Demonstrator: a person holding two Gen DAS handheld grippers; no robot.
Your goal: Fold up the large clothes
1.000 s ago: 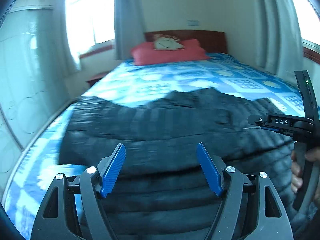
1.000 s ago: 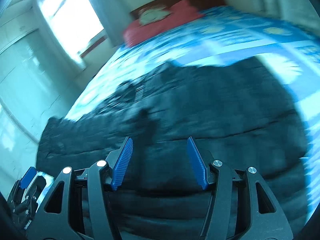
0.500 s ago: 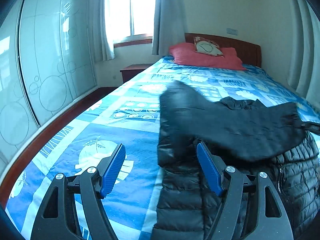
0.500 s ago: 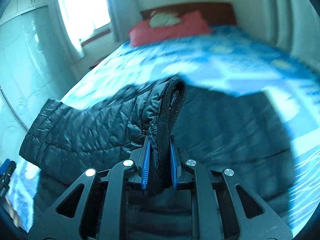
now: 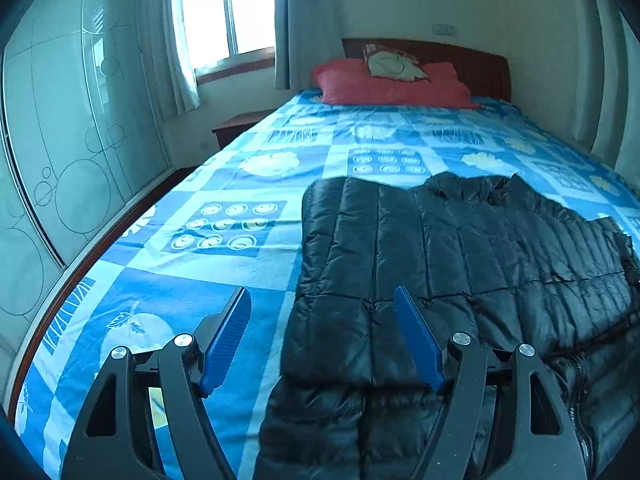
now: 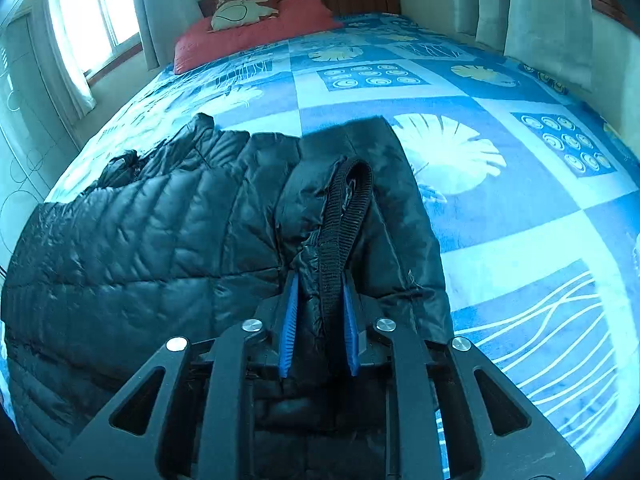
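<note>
- Left wrist view: the left gripper (image 5: pixel 322 336) hangs with its blue-padded jaws wide apart, clamping nothing. Below it, the black quilted puffer jacket (image 5: pixel 460 256) lies on the blue patterned bedsheet (image 5: pixel 224 184), one sleeve folded across its body.
- Right wrist view: the right gripper (image 6: pixel 319 318) pinches the jacket's ribbed black cuff (image 6: pixel 344 216), its jaws opening slightly; the jacket (image 6: pixel 160 232) spreads left of it on the bedsheet (image 6: pixel 500 208).

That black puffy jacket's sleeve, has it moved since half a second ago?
Yes. The sleeve was lifted toward the red pillow end; now it lies flat, folded over the jacket. The right gripper grips its cuff, jaws opening.
</note>
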